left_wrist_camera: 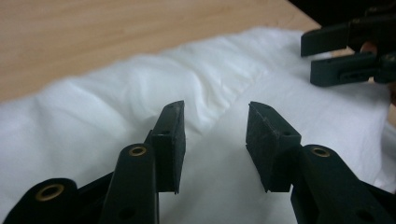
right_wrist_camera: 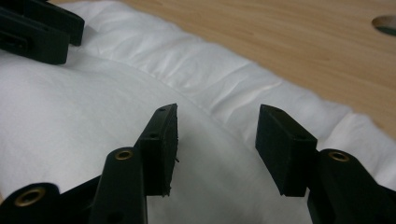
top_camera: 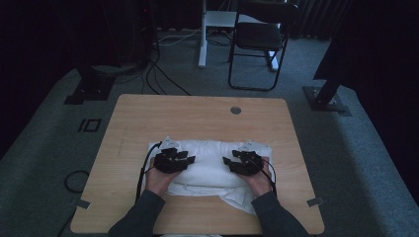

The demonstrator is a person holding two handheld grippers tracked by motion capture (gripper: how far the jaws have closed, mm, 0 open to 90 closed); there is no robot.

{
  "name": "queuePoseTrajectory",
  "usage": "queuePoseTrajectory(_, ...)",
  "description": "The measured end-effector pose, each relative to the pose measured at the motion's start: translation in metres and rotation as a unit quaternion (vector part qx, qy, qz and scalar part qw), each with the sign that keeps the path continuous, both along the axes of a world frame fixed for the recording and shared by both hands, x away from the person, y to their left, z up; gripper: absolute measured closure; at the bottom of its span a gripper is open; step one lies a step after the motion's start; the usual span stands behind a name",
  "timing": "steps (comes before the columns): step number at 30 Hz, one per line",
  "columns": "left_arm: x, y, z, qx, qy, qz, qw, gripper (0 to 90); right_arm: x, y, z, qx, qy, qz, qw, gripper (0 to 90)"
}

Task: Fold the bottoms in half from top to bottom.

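A white folded cloth (top_camera: 210, 165) lies on the wooden table (top_camera: 148, 118), bunched into soft rolls. My left gripper (top_camera: 190, 159) hovers over the cloth's left part, open, nothing between its jaws. The same left gripper (left_wrist_camera: 215, 135) stands open above the white cloth (left_wrist_camera: 116, 102), and the other gripper (left_wrist_camera: 336, 53) appears at the upper right. My right gripper (top_camera: 226, 161) is over the cloth's right part, open and facing the left one. Its own view has the right gripper (right_wrist_camera: 217, 135) open above the cloth (right_wrist_camera: 70, 116), with the left gripper (right_wrist_camera: 39, 30) at the upper left.
A round cable hole (top_camera: 235, 109) sits at the table's far edge. A black folding chair (top_camera: 259, 39) and a white desk leg (top_camera: 202, 34) stand beyond the table on grey carpet. Cables (top_camera: 143, 170) trail off the left gripper. Stand bases (top_camera: 89, 89) flank the table.
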State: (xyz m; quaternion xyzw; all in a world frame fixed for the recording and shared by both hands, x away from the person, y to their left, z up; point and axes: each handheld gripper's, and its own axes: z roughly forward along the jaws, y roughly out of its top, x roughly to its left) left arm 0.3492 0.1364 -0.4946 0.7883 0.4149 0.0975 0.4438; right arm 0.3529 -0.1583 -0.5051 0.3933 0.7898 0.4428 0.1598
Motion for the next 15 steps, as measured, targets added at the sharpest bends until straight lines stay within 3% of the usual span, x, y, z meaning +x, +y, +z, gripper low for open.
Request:
queuePoseTrajectory(4,-0.005,0.001,-0.008,-0.006,0.005,0.005,1.0000,58.1,-0.002,0.002,-0.008,-0.002,0.010,0.002,0.9999,47.9)
queuePoseTrajectory(8,-0.014,0.000,-0.018,0.005,0.005,0.002,1.0000,57.6,-0.005,0.005,-0.016,-0.008,0.018,0.011,0.9998,47.9)
queuePoseTrajectory(15,-0.025,0.004,-0.030,0.002,0.013,-0.003,0.9999,57.2,-0.016,0.003,-0.027,-0.011,0.028,0.024,0.9993,47.7)
